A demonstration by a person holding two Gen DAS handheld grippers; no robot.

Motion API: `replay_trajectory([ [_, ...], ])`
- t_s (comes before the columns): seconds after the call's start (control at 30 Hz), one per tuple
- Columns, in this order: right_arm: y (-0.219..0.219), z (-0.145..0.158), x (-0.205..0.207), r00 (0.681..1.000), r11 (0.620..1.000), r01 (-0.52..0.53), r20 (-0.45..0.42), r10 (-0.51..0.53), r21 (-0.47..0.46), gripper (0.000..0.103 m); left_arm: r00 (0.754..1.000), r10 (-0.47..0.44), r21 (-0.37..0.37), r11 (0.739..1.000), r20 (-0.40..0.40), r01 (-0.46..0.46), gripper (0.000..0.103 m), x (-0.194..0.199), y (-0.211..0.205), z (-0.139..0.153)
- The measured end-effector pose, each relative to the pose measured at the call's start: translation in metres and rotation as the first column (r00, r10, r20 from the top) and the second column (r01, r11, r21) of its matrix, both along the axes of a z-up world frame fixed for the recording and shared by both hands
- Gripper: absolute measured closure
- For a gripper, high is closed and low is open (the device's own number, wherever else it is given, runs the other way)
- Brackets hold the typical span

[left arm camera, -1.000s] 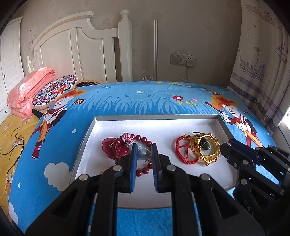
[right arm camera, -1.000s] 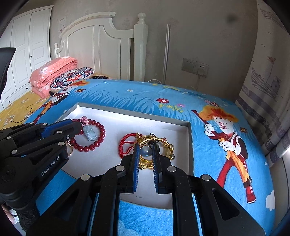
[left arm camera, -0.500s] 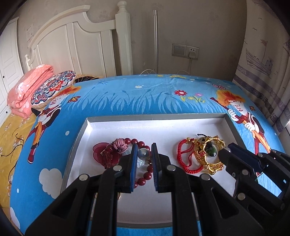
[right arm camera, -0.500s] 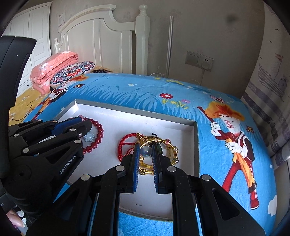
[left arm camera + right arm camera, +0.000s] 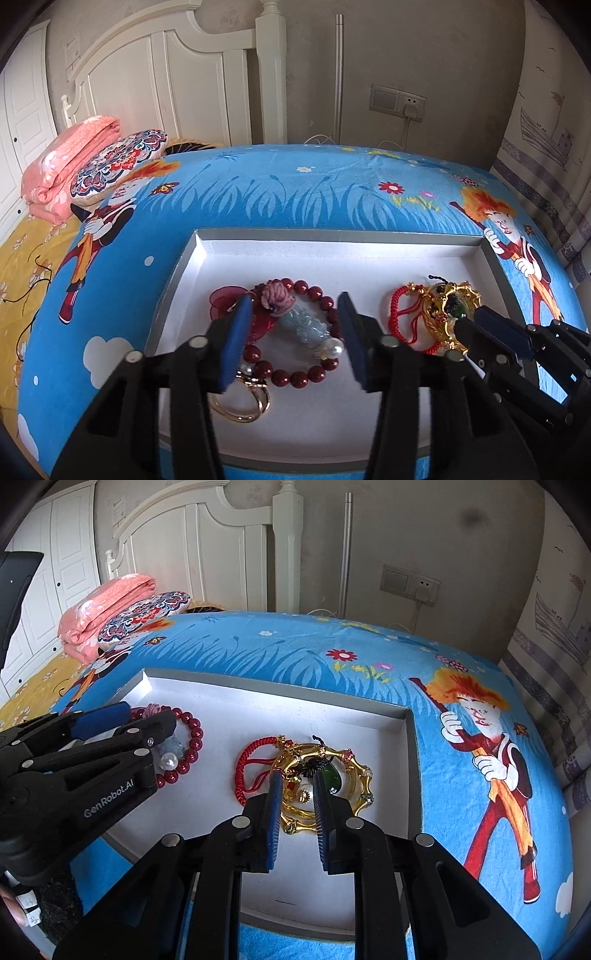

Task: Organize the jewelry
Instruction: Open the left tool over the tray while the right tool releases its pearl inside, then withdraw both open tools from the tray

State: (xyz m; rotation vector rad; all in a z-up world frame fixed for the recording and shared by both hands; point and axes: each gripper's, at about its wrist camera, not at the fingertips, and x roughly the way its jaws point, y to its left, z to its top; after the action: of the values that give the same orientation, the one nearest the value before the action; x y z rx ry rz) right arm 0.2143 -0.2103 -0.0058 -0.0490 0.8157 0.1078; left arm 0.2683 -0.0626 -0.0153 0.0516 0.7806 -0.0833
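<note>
— What lies in the white tray (image 5: 369, 262)?

— On its left side, a bracelet of dark red beads (image 5: 314, 373) lies flat in a loop. A pale blue carved pendant (image 5: 306, 326) rests across it, with a pink knotted top (image 5: 277, 295) at one end and a white pearl (image 5: 337, 345) at the other. A translucent red flower piece (image 5: 221, 302) sits at the loop's left edge, and a gold ring clasp (image 5: 255, 402) lies at the near side.

— And on the right side?

— A red braided cord bracelet (image 5: 247, 760) touches a gold bamboo-style bangle (image 5: 354, 771). A green stone with a black tassel (image 5: 330, 777) lies over the bangle, well apart from the beads.
</note>
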Motion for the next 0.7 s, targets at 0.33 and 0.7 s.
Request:
replay_trajectory([
  [0.33,-0.001,0.016,-0.02,0.998,0.999,0.029,0.059,-0.027,-0.027,0.049,0.99,0.002,0.044,0.999,0.139,-0.008,0.013,-0.03,0.009,0.027],
  [0.7,-0.006,0.042,-0.062,0.982,0.995,0.099,0.164,-0.093,-0.032,0.02,0.982,0.027,0.021,0.999,0.186,-0.031,0.005,-0.077,0.033,0.038],
])
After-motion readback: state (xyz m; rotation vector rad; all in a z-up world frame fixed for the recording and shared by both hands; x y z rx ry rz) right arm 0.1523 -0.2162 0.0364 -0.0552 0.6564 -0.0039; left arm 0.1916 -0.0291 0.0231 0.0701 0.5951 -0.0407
